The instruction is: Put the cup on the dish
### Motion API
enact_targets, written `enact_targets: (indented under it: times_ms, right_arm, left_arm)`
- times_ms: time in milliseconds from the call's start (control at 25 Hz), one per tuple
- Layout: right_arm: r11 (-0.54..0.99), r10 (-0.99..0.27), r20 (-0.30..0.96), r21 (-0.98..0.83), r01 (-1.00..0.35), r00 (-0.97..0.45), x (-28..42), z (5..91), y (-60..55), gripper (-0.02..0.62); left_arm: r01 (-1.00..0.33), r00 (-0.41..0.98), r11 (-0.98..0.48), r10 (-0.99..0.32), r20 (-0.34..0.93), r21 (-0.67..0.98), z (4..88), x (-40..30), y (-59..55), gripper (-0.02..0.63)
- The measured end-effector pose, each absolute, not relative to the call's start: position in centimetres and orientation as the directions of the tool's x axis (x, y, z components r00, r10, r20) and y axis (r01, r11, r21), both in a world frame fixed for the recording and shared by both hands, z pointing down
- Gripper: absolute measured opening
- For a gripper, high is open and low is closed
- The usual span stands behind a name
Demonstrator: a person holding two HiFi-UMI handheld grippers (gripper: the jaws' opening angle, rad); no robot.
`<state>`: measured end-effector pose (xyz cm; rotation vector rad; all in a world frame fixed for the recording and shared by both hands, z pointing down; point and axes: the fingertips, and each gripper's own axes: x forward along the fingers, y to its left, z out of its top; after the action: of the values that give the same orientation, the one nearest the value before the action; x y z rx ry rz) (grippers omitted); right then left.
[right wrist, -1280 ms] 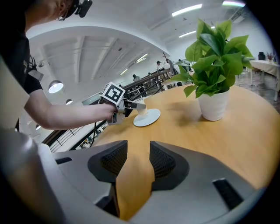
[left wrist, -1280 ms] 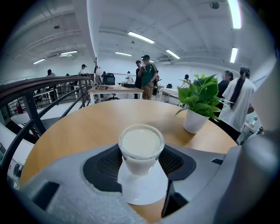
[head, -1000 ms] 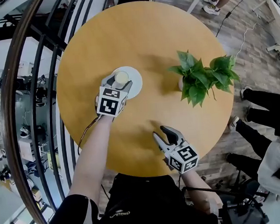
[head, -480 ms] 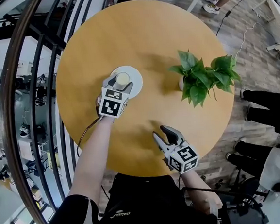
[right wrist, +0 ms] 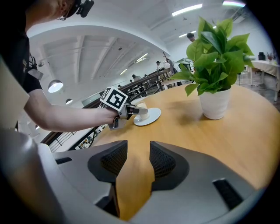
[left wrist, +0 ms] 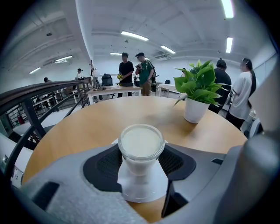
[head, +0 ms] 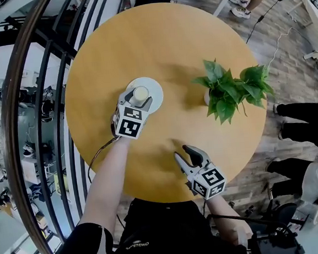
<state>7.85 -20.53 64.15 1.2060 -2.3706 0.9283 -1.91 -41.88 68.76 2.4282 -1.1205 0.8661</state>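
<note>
Dish (head: 154, 90) now carries the cup (head: 140, 94) closer to its middle. Over the last second I have eased the cup in from nearer the dish's far-left rim. Seen from my left hand-held gripper (left wrist: 140, 164), its base seems to sit on the white surface, though I cannot be sure it is fully down. That gripper's pads pinch the cup on both sides below the rim. I judge the placing all but done; what remains is to spread the jaws and draw back without tipping it.

Around it, the round wooden table (head: 156, 35) is mostly bare. A dark railing (head: 12, 109) curves along its left side. The potted plant (head: 230, 90) stands well to the right of the dish, out of the way. My right hand-held gripper (head: 185, 155) is near the table's near edge, jaws slightly spread with nothing between them.
</note>
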Motion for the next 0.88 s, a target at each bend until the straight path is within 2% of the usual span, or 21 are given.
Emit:
enact_targets:
  times_ms: [880]
  right_arm:
    - [0.425,-0.599,0.551,-0.396,-0.814,-0.581,8.5,64.8,-19.4,0.150]
  left_arm:
    - [-0.786,0.522,-0.615,-0.609,0.598,0.061,69.3,-1.6,-42.0,0.287]
